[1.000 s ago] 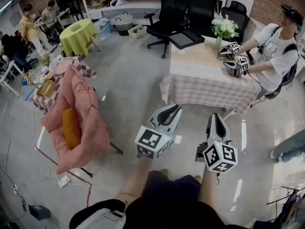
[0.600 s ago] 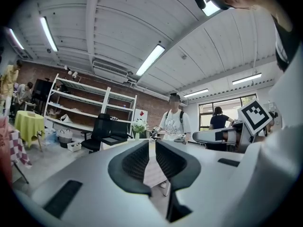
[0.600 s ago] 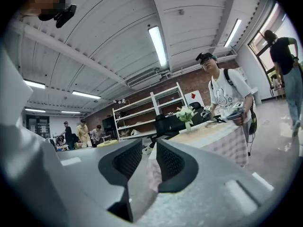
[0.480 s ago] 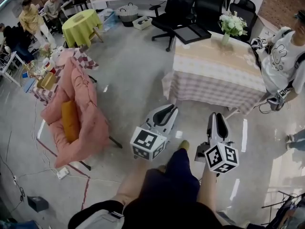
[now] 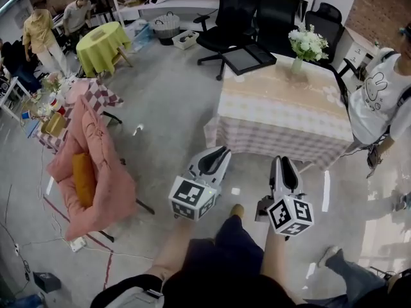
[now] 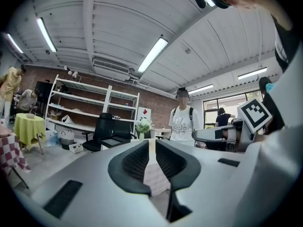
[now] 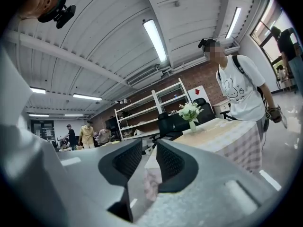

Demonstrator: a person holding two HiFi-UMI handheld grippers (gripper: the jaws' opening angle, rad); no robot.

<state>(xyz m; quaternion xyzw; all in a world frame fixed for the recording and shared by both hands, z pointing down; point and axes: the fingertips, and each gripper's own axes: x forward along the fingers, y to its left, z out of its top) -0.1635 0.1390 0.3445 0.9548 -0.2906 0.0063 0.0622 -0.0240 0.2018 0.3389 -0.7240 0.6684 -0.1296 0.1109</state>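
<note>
The left gripper (image 5: 217, 153) is held in the air, its jaws parted by a narrow slit with nothing gripped between them. The right gripper (image 5: 280, 160) is held the same way and is also empty. Both are pointed forward at the cloth-covered table (image 5: 282, 108), which is set straight ahead, its wider side laid across their line. The right gripper is judged nearer to the near hem, while the left is aimed at the near left corner. The flower vase (image 5: 303, 47) is placed at the far right corner, well apart from both.
</note>
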